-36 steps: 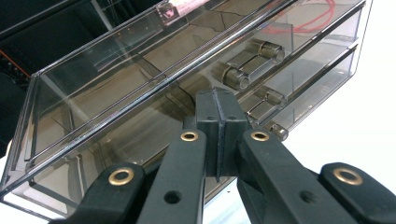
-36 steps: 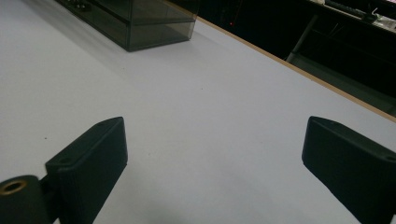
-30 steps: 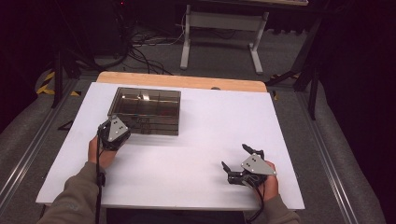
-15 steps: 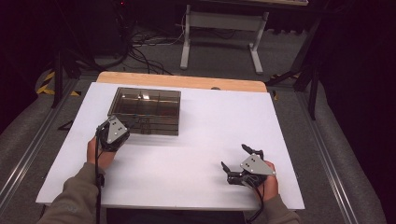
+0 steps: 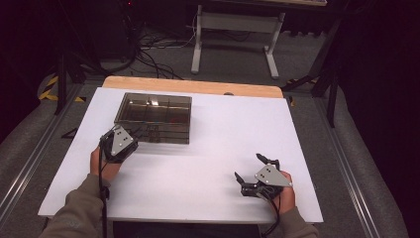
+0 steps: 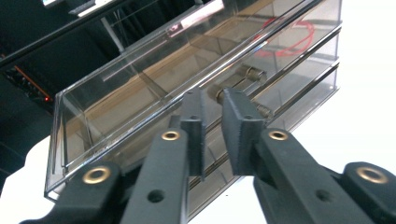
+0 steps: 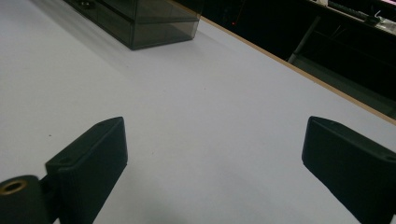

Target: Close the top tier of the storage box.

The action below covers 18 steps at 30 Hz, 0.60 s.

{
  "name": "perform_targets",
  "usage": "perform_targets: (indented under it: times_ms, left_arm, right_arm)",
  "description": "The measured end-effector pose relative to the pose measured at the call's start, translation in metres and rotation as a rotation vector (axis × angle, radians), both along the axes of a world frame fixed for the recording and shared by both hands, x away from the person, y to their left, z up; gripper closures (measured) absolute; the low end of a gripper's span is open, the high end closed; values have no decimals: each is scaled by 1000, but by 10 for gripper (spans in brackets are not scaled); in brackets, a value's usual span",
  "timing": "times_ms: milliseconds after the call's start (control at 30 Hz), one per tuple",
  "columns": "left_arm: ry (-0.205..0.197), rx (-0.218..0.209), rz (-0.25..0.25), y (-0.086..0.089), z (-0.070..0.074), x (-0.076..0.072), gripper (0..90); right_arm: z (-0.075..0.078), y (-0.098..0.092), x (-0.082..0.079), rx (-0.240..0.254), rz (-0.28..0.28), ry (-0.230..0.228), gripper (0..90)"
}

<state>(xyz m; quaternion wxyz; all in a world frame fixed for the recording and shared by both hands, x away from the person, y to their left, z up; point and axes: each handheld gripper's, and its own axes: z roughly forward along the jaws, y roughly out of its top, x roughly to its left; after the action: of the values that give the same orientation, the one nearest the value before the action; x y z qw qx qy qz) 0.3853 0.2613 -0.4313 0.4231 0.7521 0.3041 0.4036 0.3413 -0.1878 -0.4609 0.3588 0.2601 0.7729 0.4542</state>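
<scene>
My left gripper (image 6: 212, 119) has its 2 jaws nearly together at the clear drawer box (image 5: 154, 117); my right gripper (image 5: 252, 171) rests spread wide, near right.

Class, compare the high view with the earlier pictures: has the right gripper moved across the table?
No. The right gripper sits at the same spot near the table's front right corner, fingers apart.
</scene>
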Motion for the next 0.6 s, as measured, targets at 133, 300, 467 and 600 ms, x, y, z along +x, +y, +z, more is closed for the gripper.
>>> perform_targets:
  times_ms: [133, 300, 467, 600]
  left_arm:
    - [-12, 7, -19, -2, 2, -3, 668]
    - [-22, 23, -28, -3, 3, -3, 507]
    - [-22, 25, -24, -3, 3, -3, 402]
    - [-34, 12, 11, -4, 2, -4, 297]
  right_arm:
    - [0, 0, 0, -4, 3, 1, 76]
    - [0, 1, 0, -4, 5, 1, 76]
    - [0, 1, 0, -4, 7, 1, 76]
    - [0, 1, 0, -5, 7, 2, 76]
